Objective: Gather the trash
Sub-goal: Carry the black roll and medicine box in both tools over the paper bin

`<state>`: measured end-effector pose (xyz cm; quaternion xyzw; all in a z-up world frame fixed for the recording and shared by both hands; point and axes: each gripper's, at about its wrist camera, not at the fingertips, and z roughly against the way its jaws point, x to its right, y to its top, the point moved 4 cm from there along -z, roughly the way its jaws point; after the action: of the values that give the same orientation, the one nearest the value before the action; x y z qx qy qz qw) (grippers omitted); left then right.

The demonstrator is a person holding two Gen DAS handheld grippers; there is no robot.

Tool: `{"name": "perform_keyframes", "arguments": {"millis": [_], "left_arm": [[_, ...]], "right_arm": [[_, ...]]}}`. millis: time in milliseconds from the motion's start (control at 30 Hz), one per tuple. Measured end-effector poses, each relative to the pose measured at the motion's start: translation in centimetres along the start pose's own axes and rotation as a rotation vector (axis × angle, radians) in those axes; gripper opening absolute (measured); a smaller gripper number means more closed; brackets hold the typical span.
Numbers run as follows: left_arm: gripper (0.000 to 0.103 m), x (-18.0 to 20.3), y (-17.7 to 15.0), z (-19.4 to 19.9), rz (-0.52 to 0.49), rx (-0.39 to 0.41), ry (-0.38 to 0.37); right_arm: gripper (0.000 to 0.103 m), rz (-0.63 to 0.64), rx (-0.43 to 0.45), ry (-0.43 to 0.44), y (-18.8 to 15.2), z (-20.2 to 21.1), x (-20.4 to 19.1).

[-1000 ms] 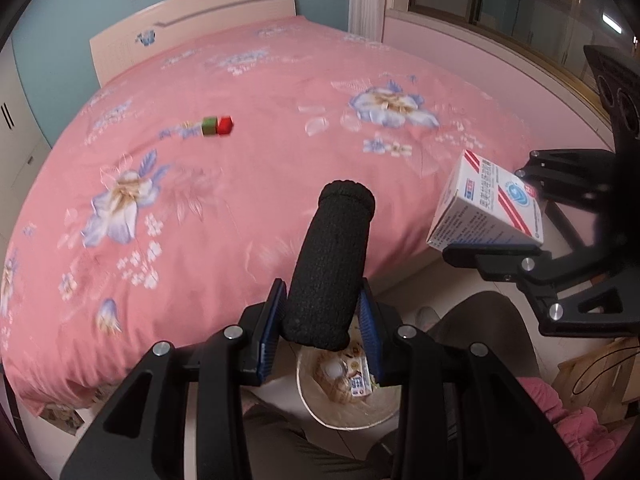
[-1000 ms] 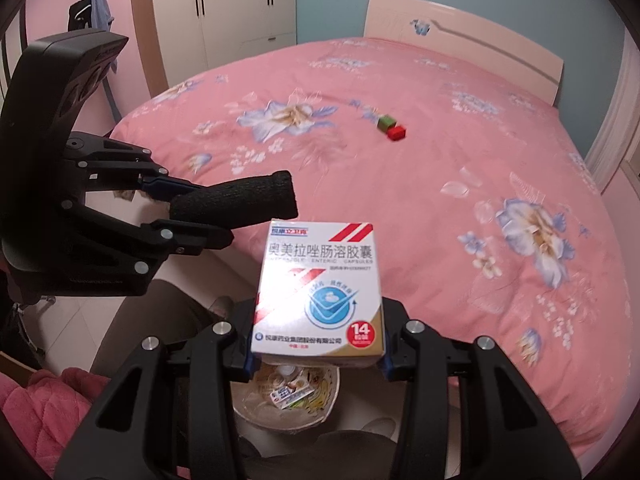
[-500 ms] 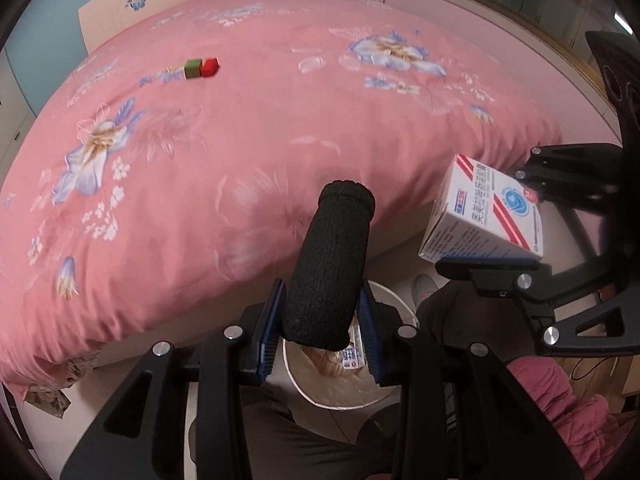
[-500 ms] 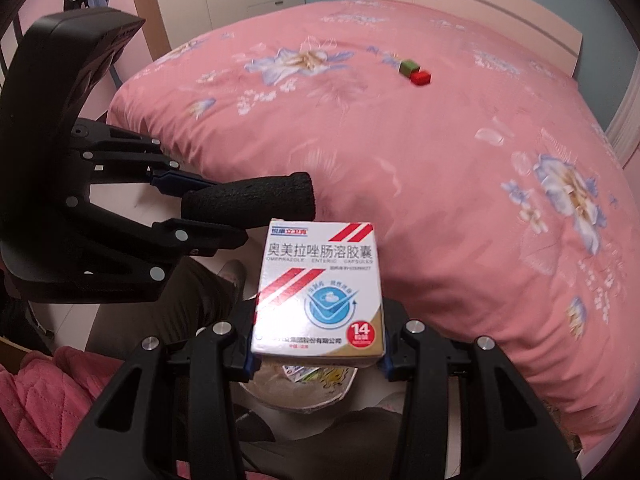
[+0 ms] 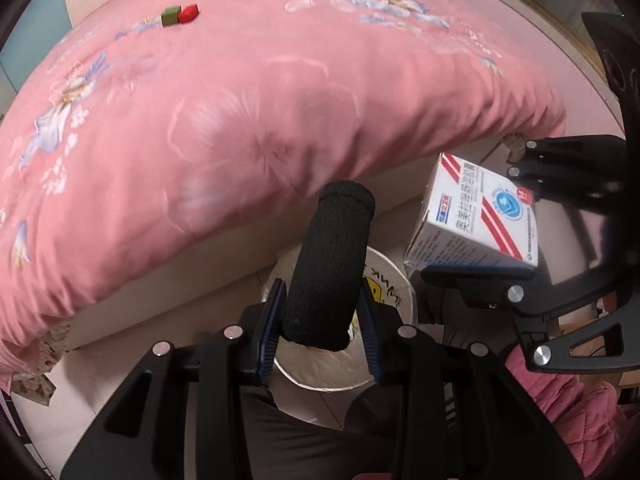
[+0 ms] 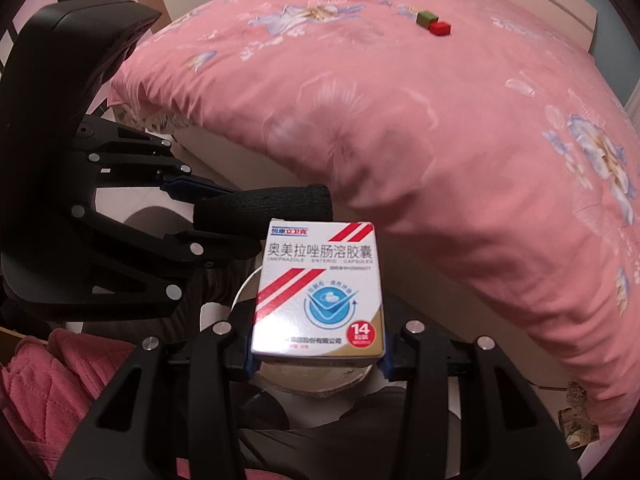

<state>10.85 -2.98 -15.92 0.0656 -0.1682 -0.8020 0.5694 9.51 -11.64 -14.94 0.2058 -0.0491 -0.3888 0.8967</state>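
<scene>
My left gripper is shut on a black foam cylinder and holds it upright over a white trash bin on the floor. My right gripper is shut on a white medicine box with red stripes and a blue logo, above the same bin. The box also shows in the left wrist view, and the cylinder in the right wrist view. The bin's contents are mostly hidden.
A bed with a pink floral cover fills the space ahead. A green and a red block lie on it, also in the right wrist view. Pink quilted fabric and the person's dark legs are below.
Both grippers have tilted down and moved lower toward the bin with their objects still held. The bed has risen in view and the bin has come closer.
</scene>
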Motion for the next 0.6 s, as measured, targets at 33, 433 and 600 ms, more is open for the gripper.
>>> {"name": "perform_keyframes", "arguments": {"millis": [33, 433, 600], "left_arm": [[0.038, 0.0, -0.2, -0.4, 0.004, -0.010, -0.005], [0.038, -0.3, -1.6, -4.0, 0.042, -0.081, -0.027], [0.038, -0.2, -2.4, -5.7, 0.051, -0.117, -0.038]], "right_arm": [[0.044, 0.000, -0.005, 0.002, -0.1, -0.2, 0.0], [0.044, -0.016, -0.075, 0.046, -2.0, -3.4, -0.3], [0.044, -0.030, -0.104, 0.062, -2.8, -4.8, -0.2]]}}
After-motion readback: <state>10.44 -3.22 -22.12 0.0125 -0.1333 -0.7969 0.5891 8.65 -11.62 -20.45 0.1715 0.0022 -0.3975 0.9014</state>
